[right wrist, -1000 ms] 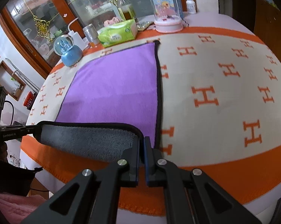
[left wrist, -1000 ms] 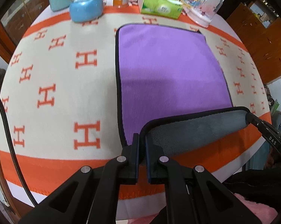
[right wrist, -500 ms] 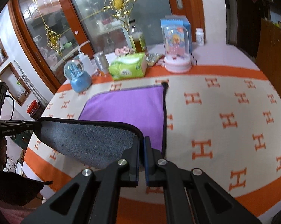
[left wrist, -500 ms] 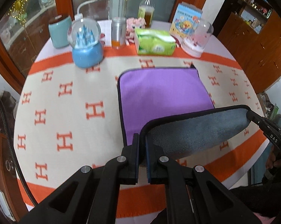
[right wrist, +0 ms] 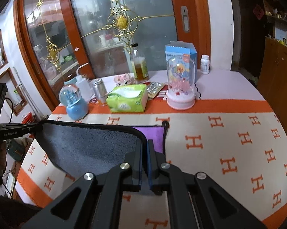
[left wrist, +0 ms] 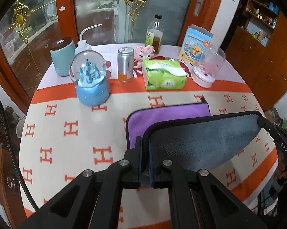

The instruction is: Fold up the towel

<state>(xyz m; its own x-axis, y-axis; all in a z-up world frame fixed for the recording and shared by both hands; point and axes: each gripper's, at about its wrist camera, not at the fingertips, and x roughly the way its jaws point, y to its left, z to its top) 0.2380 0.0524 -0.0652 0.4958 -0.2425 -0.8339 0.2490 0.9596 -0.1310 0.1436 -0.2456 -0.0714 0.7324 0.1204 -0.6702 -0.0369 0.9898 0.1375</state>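
Note:
The towel (left wrist: 200, 141) is purple on top, grey underneath, with a black hem. Its near edge is lifted well above the table and stretched between both grippers, grey side facing me. My left gripper (left wrist: 145, 143) is shut on the near left corner. My right gripper (right wrist: 144, 145) is shut on the near right corner; it also shows at the right in the left wrist view (left wrist: 265, 124). The far purple part (left wrist: 168, 114) still lies on the tablecloth; in the right wrist view only a small purple patch (right wrist: 153, 133) shows past the raised grey side (right wrist: 86, 145).
The round table has a cream and orange H-pattern cloth (left wrist: 71, 129). Along the back stand a blue snow globe (left wrist: 91, 80), a metal can (left wrist: 125, 64), a green tissue pack (left wrist: 164, 74), a pink dome ornament (left wrist: 207, 66), a bottle (left wrist: 155, 34) and a teal jar (left wrist: 62, 57).
Both grippers have risen and carried the near towel edge up and toward the far side. Less purple shows now; the raised grey side covers more of it.

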